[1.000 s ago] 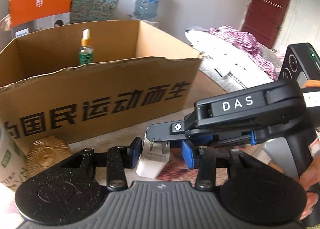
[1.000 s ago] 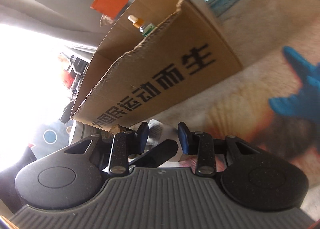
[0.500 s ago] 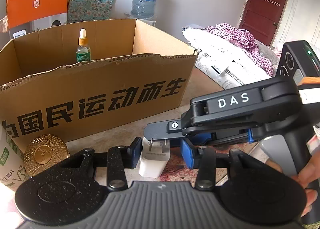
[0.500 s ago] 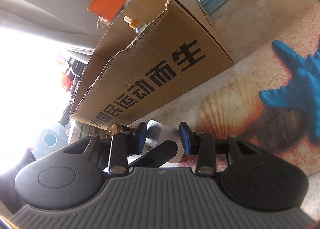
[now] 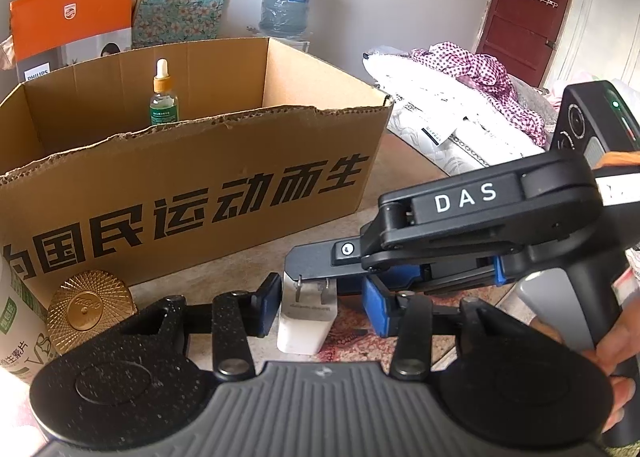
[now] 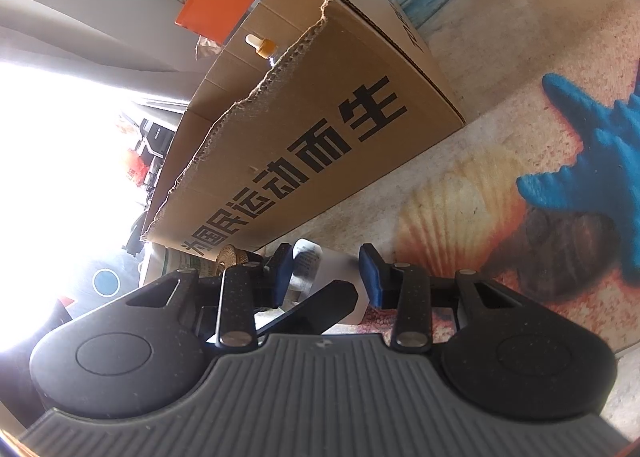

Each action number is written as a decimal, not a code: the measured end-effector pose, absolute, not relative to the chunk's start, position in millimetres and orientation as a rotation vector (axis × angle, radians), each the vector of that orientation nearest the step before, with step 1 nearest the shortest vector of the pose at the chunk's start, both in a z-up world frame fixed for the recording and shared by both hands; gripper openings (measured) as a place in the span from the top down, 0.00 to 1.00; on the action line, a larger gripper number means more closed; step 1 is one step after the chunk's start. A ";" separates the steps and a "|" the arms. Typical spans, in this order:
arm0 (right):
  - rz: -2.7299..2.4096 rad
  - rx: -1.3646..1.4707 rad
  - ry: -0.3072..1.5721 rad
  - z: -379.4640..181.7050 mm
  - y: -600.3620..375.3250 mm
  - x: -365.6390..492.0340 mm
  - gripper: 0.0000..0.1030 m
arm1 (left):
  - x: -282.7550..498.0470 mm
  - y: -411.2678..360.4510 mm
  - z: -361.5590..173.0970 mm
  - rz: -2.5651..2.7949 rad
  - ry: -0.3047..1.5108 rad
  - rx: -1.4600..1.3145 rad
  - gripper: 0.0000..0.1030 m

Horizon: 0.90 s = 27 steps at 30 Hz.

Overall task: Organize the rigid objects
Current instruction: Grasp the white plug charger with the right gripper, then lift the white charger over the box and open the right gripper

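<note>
With the white charger (image 5: 306, 317) standing between the parted pads of both hand-held grippers, left (image 5: 320, 307) and right (image 6: 326, 277), whose jaws have just been widening, one should likely close squarely before lifting toward the cardboard box (image 5: 192, 193) ahead.

Open cardboard box (image 5: 192, 193) at the back of the mat (image 6: 520, 161), with a dropper bottle (image 5: 163, 97) standing upright inside, toward its far wall. In front of the box: a wall charger (image 5: 306, 317) on the mat, prongs up. Sits between the left gripper's (image 5: 320, 309) fingers, right gripper (image 6: 324, 273) coming in from the right. Left of the charger, up against the box front, a round ribbed lid (image 5: 91, 309), probably on a jar. Further left, a container (image 5: 16, 321) at the frame edge.
</note>
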State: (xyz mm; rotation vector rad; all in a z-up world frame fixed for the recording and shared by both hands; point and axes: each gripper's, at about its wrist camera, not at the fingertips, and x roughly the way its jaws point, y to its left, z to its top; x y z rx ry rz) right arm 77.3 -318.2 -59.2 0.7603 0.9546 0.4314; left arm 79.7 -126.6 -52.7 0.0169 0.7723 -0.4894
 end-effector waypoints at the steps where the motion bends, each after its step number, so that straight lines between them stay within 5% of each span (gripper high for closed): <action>1: 0.431 0.763 0.955 -59.5 -318.3 77.1 0.65 | 79.8 -127.3 -53.5 -0.489 0.776 0.019 0.54; 8: 0.425 0.782 0.956 -61.7 -321.7 77.5 0.62 | 78.9 -127.0 -58.4 -0.479 0.789 0.034 0.45; 18: 0.434 0.792 0.948 -60.6 -326.5 78.0 0.62 | 75.3 -140.2 -62.7 -0.454 0.769 0.101 0.45; 27: 0.430 0.779 0.957 -59.4 -324.0 77.3 0.62 | 77.6 -145.6 -70.7 -0.417 0.775 0.127 0.66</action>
